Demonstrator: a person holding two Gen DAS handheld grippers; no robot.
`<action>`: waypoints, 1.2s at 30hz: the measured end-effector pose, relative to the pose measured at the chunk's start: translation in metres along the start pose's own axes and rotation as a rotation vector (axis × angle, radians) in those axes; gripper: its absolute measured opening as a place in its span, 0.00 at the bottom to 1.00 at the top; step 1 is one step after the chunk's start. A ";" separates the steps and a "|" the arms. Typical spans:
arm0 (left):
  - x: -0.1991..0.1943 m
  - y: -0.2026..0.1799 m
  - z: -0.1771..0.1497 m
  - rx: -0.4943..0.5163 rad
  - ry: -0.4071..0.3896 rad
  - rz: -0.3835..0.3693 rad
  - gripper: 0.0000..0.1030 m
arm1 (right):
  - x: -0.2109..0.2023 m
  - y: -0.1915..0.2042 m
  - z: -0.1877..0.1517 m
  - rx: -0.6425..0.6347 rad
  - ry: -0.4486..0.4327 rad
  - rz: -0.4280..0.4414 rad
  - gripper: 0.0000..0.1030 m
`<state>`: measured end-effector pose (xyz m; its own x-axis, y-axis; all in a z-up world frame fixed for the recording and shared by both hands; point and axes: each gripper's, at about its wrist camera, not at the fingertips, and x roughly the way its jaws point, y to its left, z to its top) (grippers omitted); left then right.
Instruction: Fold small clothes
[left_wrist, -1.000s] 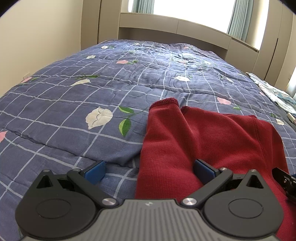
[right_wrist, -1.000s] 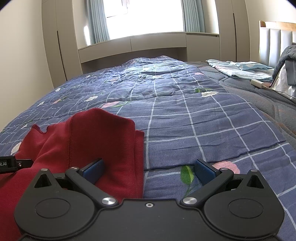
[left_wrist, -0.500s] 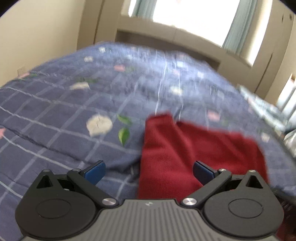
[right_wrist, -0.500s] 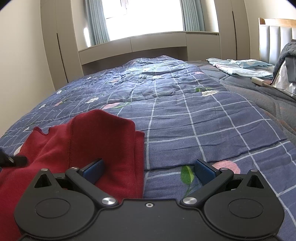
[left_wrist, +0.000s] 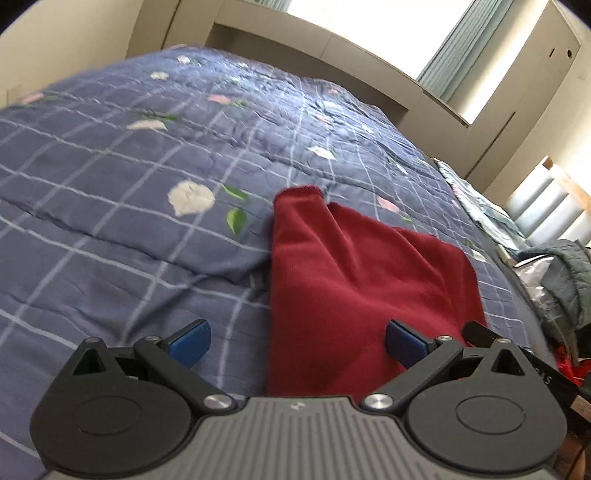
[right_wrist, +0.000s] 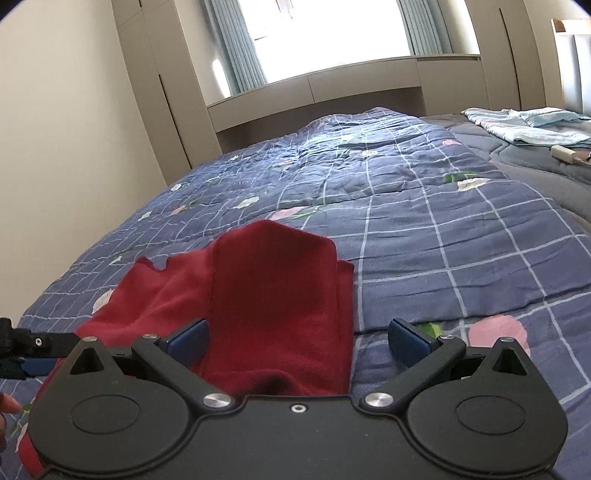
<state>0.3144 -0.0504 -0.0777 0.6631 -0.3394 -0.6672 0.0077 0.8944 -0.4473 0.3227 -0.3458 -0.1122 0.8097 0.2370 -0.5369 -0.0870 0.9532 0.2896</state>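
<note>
Lying on the blue checked floral quilt (left_wrist: 110, 177), the red knit garment (left_wrist: 354, 280) is partly folded, one narrow cuffed end pointing toward 12 o'clock. The left hand-held gripper (left_wrist: 295, 341) hovers with jaws spread wide, holding nothing, the garment's near edge between its blue pads. The right hand-held gripper (right_wrist: 297, 341) is equally wide open and empty over the garment's (right_wrist: 266, 295) other side; light blue folded cloth (right_wrist: 524, 123) lies at 2 o'clock.

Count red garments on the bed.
1: the red garment lies on the blue quilt ahead of both open hand-held grippers. Red fabric at the left view's right edge may be another.
</note>
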 end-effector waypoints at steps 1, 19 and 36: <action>0.001 0.000 -0.001 0.000 0.007 -0.011 1.00 | 0.000 -0.003 0.000 0.008 0.003 0.003 0.99; 0.010 -0.003 0.001 -0.007 0.056 -0.005 1.00 | 0.006 -0.013 -0.003 0.060 0.018 0.022 0.99; 0.013 -0.010 0.005 -0.041 0.130 -0.059 0.90 | 0.003 -0.013 -0.004 0.071 0.018 0.098 0.56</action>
<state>0.3264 -0.0622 -0.0787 0.5597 -0.4286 -0.7092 0.0115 0.8598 -0.5105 0.3240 -0.3570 -0.1204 0.7886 0.3320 -0.5175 -0.1230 0.9099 0.3963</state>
